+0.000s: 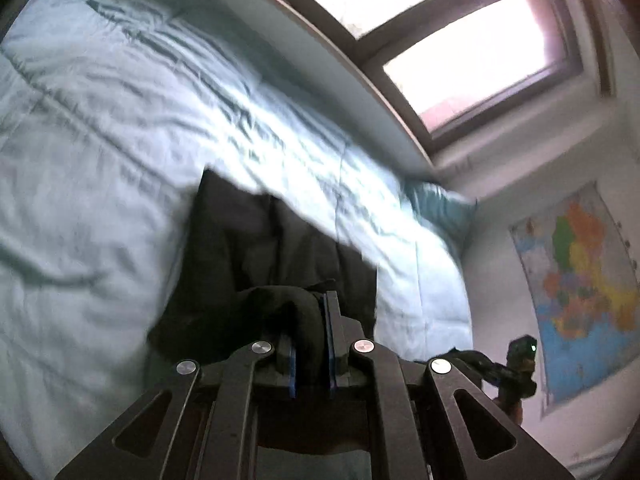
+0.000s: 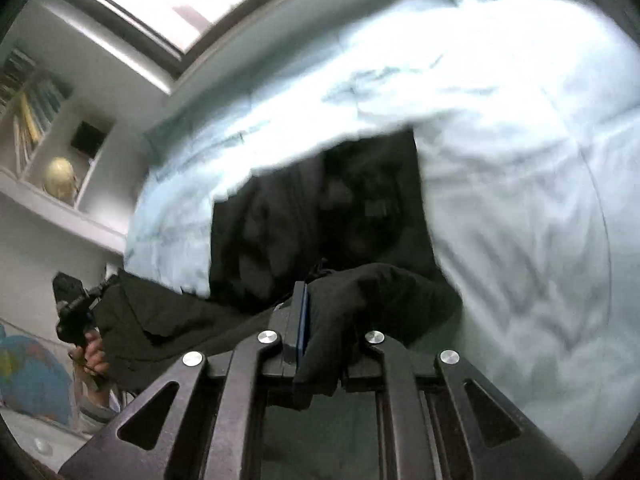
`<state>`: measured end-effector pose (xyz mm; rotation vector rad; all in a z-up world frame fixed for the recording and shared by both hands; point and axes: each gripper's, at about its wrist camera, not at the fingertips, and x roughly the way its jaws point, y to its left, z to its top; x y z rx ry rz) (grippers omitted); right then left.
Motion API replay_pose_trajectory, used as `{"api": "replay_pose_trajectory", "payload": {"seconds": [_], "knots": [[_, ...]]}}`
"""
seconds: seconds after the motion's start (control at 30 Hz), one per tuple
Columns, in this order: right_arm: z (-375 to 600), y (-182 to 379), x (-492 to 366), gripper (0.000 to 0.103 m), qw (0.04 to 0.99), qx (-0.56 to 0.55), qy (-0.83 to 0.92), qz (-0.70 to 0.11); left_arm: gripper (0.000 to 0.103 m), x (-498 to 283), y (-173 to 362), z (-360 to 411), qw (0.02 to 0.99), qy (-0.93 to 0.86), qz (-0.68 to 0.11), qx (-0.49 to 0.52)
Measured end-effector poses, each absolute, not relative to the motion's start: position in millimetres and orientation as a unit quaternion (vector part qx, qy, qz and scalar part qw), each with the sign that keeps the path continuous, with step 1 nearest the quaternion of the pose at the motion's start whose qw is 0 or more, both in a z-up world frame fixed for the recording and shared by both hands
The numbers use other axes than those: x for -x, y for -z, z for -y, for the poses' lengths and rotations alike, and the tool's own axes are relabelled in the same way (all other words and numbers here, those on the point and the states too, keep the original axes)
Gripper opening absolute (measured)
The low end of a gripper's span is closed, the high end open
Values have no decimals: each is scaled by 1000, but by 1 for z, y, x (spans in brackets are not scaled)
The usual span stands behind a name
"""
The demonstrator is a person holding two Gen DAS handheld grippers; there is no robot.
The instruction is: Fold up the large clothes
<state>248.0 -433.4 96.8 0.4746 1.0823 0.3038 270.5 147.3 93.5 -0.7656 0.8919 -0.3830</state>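
Both grippers were clamped on the black garment [image 1: 272, 240]: left gripper [image 1: 310, 344] and right gripper [image 2: 320, 332] pinching its near edge above the pale-blue bed [image 1: 100, 120]. It looked soft, floppy, light; corners seemed the best hold.

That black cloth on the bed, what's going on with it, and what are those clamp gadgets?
A person is folding a large black garment on a bed covered with a light blue comforter. Each hand holds a two-finger clamp tool. The left gripper is shut on a bunched edge of the fabric, and the right gripper is pinching another part of it. The near edge is lifted, while the far part lies on the comforter. The images are blurred.
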Motion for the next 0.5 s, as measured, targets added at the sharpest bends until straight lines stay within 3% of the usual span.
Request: {"api": "replay_pose_trajectory", "payload": {"seconds": [0.2, 0.5], "knots": [[453, -80, -369, 16, 825, -246, -93, -500, 13, -385, -57, -154, 805, 126, -431, 389], [459, 69, -494, 24, 742, -299, -45, -598, 15, -491, 68, -127, 765, 39, -537, 355]]}}
